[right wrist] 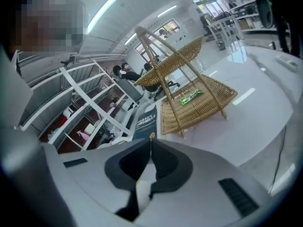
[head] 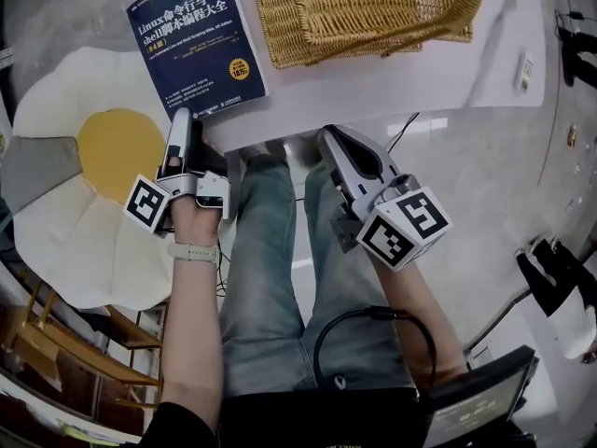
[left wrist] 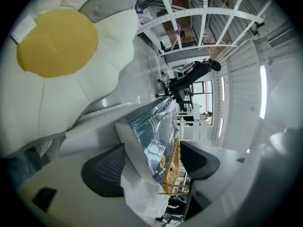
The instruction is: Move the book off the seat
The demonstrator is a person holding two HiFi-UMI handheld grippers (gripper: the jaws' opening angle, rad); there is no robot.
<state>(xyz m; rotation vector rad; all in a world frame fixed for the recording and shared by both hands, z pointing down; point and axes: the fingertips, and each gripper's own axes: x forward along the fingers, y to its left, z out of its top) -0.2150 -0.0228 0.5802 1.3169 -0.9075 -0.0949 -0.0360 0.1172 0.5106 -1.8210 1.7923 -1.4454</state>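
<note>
The dark blue book [head: 196, 40] lies flat on the white table [head: 392, 77], its near corner at the table's edge. My left gripper [head: 187, 124] points at that corner. In the left gripper view the book [left wrist: 154, 131] stands between the jaws of the left gripper [left wrist: 151, 167]. They are open, and there is a gap between the book's cover and the right pad [left wrist: 201, 161]. The fried-egg seat cushion [head: 103, 157] to the left has nothing on it. My right gripper [head: 336, 147] hovers before the table edge, and the right gripper [right wrist: 150, 141] is shut on nothing.
A wicker basket [head: 364, 7] stands on the table to the right of the book, with a green packet [right wrist: 191, 96] inside. A small white remote [head: 525, 73] lies far right. The person's legs in jeans [head: 270, 278] are below, and a wooden rack [head: 65, 343] is at lower left.
</note>
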